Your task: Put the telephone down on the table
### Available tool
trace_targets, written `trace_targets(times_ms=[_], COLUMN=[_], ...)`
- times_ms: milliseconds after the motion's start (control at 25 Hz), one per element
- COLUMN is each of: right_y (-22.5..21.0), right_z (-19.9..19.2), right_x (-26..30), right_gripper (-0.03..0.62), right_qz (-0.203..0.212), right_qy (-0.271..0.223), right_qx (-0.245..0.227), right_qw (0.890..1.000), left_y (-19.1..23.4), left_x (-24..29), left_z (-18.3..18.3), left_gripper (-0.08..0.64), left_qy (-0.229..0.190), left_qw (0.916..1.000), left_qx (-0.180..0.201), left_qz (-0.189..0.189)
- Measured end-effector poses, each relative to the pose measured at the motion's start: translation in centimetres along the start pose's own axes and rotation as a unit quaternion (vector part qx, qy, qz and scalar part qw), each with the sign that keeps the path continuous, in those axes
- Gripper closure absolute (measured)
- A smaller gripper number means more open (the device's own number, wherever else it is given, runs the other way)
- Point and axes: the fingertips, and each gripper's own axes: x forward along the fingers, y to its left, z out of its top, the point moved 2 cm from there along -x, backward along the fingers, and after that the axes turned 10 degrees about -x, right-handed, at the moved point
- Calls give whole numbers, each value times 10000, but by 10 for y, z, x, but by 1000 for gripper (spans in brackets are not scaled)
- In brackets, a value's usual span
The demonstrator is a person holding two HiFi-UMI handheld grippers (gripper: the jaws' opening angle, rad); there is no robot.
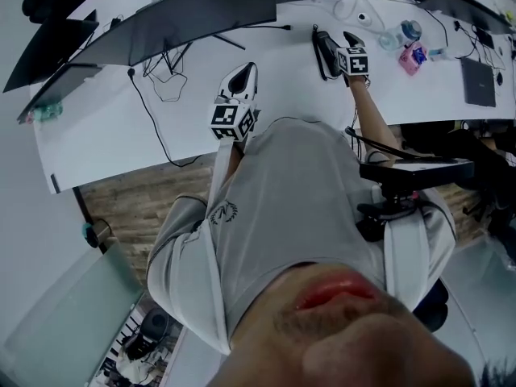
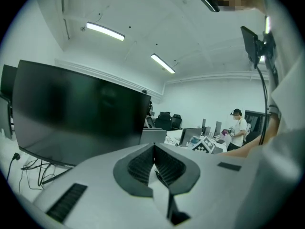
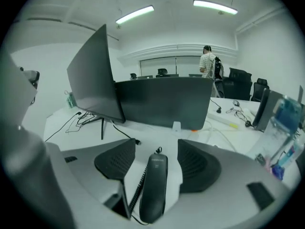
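The black telephone handset (image 1: 324,53) lies flat on the white table (image 1: 105,127), its coiled cord (image 3: 135,190) running along its left side. My right gripper (image 1: 350,39) hangs just above it and is open. In the right gripper view the handset (image 3: 155,187) shows between the two spread dark pads (image 3: 116,163), and neither pad touches it. My left gripper (image 1: 244,72) is held over the table's near middle. It is shut with nothing in it, and its ribbed pads (image 2: 143,166) meet at the tips.
Dark monitors (image 1: 201,10) stand along the table's far side, with cables (image 1: 153,111) trailing from them. A water bottle (image 1: 407,32), a pink object (image 1: 413,57) and a dark tablet (image 1: 478,83) sit at the far right. A chair armrest (image 1: 415,168) juts out near my right arm.
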Motion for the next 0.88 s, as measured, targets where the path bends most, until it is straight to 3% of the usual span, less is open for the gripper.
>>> trace_targets(times_ms=[240,520,720,880], right_y=[16,50,73,75], right_z=[99,213,271,289], right_x=[-35,-101,-135,-148], right_gripper=[325,325,325,326], right_qz=[234,567,689,565], right_qy=[-1001,-2118,-2621,-2828], right_qx=[-48,-169,-242,-317], right_qw=[9947,9755,9623,9570], left_y=[19,30,31,20], left_x=[3,-11,-10,-11], left_z=[62,122,150,168], left_gripper=[554,554,554,554], left_qy=[-716,-1241,-1392,-1609], left_qw=[9969,9888,9846,9800], left_qx=[155,626,945,1093], left_qz=[297,548,471,426])
